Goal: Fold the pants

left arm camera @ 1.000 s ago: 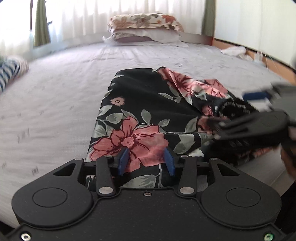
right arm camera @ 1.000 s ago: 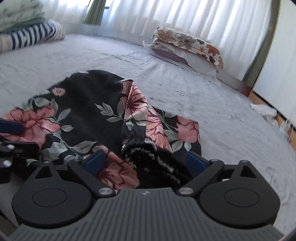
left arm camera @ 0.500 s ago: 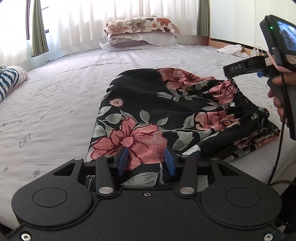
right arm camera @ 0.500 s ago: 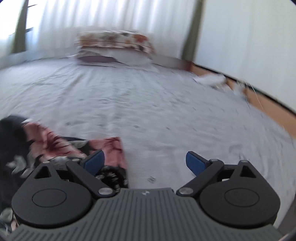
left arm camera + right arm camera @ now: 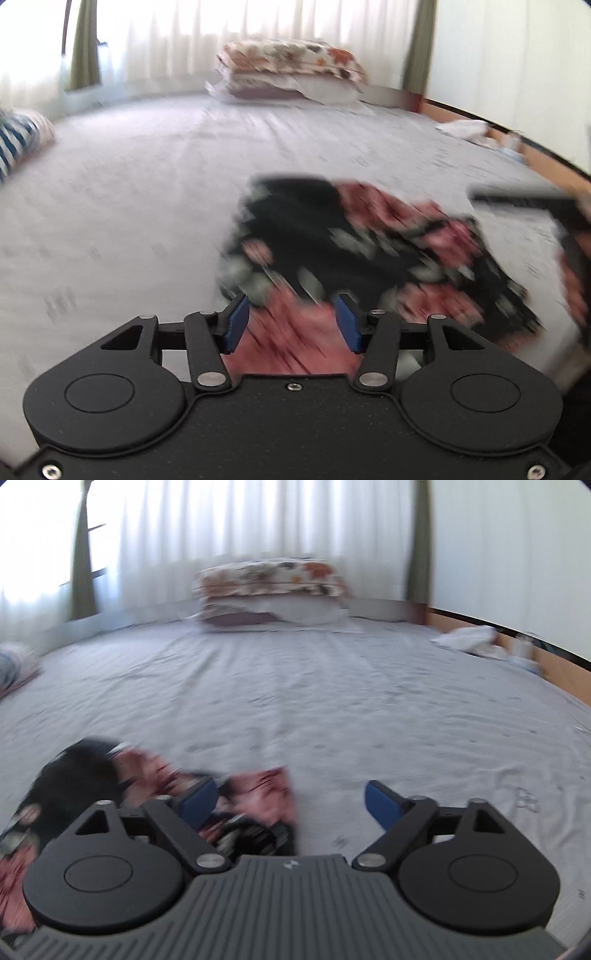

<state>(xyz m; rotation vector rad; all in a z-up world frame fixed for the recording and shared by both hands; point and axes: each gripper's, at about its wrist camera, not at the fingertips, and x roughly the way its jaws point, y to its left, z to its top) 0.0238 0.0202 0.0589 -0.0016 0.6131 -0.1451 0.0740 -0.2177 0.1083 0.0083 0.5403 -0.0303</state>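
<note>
The black pants with pink flowers (image 5: 351,251) lie folded in a compact bundle on the grey bed sheet (image 5: 129,206), blurred by motion. My left gripper (image 5: 291,321) is open and empty, hovering over the bundle's near end. My right gripper (image 5: 291,805) is open and empty, over the sheet just right of the pants (image 5: 92,775), which show at the lower left of the right wrist view. The right gripper's body also shows at the right edge of the left wrist view (image 5: 535,203).
Stacked floral pillows (image 5: 291,70) lie at the bed's far end under white curtains. Striped bedding (image 5: 18,136) is at the far left. A white cloth (image 5: 461,127) lies by the wooden bed edge (image 5: 546,162) at the right. Grey sheet stretches ahead of both grippers.
My right gripper let go of the waistband it was around and drew off to the right. My left gripper opened wider and lifted back from the pants. Both views are now blurred.
</note>
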